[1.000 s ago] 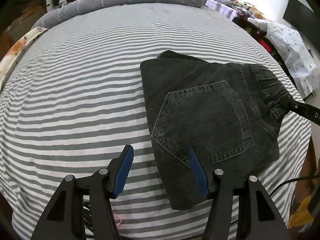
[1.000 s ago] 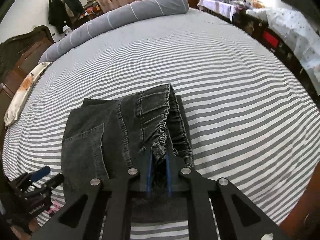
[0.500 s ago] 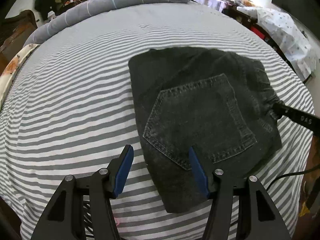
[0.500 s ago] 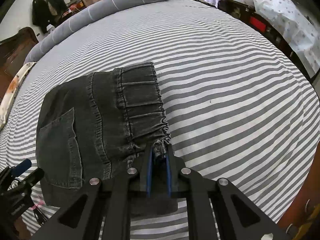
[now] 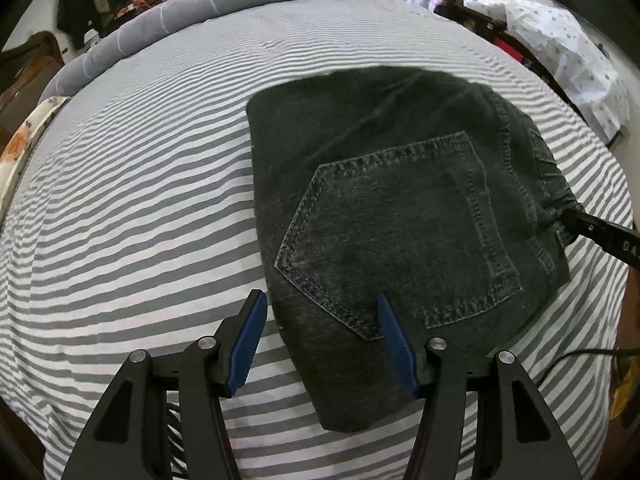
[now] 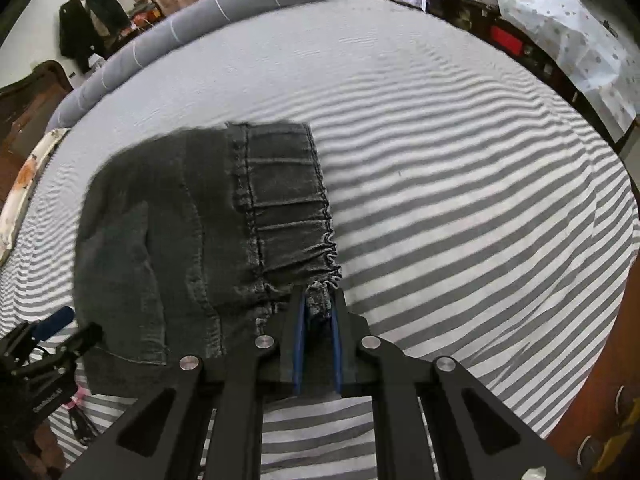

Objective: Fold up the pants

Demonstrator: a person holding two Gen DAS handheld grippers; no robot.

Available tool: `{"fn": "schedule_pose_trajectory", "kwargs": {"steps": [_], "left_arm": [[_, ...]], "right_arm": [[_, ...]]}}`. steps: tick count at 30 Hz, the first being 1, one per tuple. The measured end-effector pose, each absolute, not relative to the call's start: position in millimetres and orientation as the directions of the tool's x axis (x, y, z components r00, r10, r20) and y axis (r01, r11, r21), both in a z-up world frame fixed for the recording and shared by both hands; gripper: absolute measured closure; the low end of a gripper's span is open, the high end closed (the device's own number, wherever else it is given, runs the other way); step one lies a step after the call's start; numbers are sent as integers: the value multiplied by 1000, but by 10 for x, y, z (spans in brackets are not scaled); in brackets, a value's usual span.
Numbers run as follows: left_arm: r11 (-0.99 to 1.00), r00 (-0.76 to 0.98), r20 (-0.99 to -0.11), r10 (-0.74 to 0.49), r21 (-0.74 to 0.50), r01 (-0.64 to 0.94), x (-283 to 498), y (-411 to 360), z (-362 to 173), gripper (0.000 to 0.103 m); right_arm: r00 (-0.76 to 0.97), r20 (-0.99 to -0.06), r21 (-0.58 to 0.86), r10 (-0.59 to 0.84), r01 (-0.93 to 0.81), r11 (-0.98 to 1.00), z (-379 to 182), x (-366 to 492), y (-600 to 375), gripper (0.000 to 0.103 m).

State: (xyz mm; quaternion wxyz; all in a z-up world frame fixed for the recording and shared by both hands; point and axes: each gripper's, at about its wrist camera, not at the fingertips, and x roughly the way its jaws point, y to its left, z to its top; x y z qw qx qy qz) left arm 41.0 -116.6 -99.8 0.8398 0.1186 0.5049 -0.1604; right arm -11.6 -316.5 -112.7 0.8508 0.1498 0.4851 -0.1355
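The dark grey denim pants (image 5: 392, 216) lie folded into a compact rectangle on the striped bed, back pocket up. My left gripper (image 5: 320, 312) is open and empty, hovering over the near left edge of the pants. My right gripper (image 6: 318, 304) is shut on the gathered elastic waistband (image 6: 288, 216) at its near corner; it also shows in the left wrist view (image 5: 600, 232) at the right edge of the pants. The left gripper shows in the right wrist view (image 6: 52, 340) at lower left.
The grey-and-white striped bedsheet (image 5: 132, 184) covers the bed. A rolled grey blanket (image 5: 224, 0) lies along the far side. A spotted white cover (image 6: 568, 32) and furniture stand at the right. A wooden bed edge (image 6: 592, 400) is at the near right.
The pants have been laid down flatter on the bed and spread out, the waistband moving from raised to flat. My right gripper kept its hold; my left stayed open.
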Motion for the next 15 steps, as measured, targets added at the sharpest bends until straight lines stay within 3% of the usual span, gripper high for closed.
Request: {"fn": "schedule_pose_trajectory", "kwargs": {"steps": [7,15], "left_arm": [[915,439,-887,-142,52,401,437,-1199,-1116,43],[921,408,-900,-154,18,388,495,-1179,-1130,41]], "right_arm": [[485,-872,134,-66,367,920,-1171,-103,-3217,92],[485,-873,165,-47,384,909,-1156,-81,-3307,80]]}}
